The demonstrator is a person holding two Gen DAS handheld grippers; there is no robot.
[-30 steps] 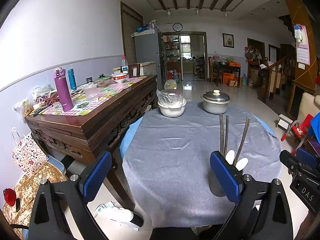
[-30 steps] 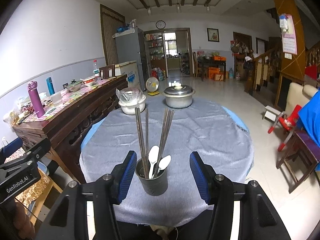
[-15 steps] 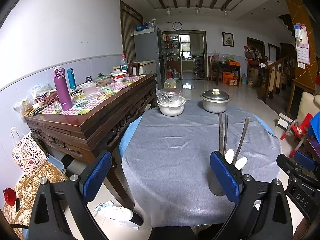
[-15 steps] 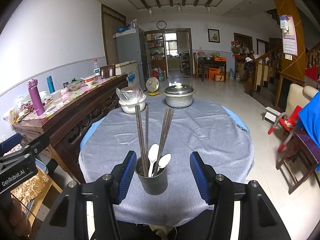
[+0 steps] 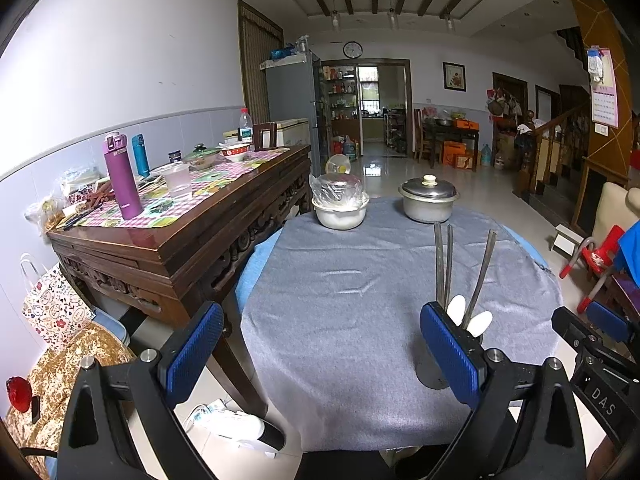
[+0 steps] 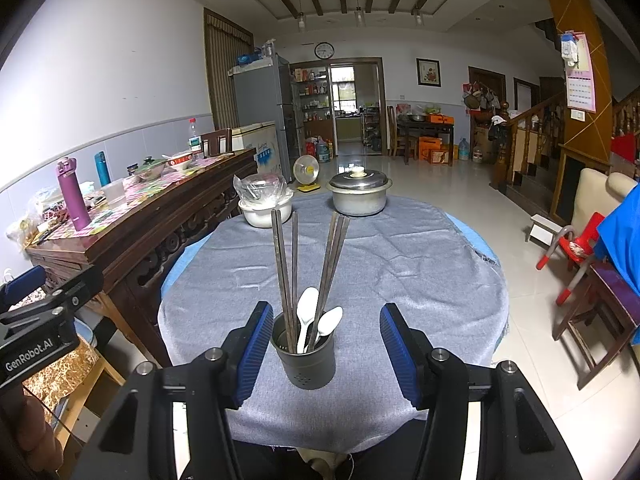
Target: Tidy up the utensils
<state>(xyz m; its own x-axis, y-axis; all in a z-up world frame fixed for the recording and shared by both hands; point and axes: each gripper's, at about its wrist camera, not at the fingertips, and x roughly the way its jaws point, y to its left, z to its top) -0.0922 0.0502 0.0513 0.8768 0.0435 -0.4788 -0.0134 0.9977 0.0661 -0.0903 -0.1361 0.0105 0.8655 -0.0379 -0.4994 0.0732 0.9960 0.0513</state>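
- Left wrist view, from the left: we see a sideboard (image 5: pixel 224 216) with a purple flask (image 5: pixel 122 176), then the table (image 5: pixel 340 300) under its grey cloth, a wrapped bowl (image 5: pixel 340 208) and a lidded pot (image 5: pixel 430 198) at its far side.
- Our left gripper (image 5: pixel 320 344) hangs open and empty over the table's near left edge; nothing lies between its blue pads.
- Right of it stands the holder (image 6: pixel 304 356), near the front edge, with chopsticks (image 6: pixel 288 264) and two white spoons (image 6: pixel 310 312) upright inside.
- Our right gripper (image 6: pixel 326 350) frames the holder, pads spread on either side; the left pad sits just beside the rim, and we see no press on it, so we read it as open and holding nothing.
- Step, as we judge it: everything loose appears gathered in the holder, so we are either near the end or about to move the holder.
- Next move would call for closing squarely on the holder's wall, below the rim, keeping it upright so the tall chopsticks do not tip it.
- Writing: "GenRobot.AI" on the left gripper's body in the right view; "DAS" on the right gripper's body in the left view.
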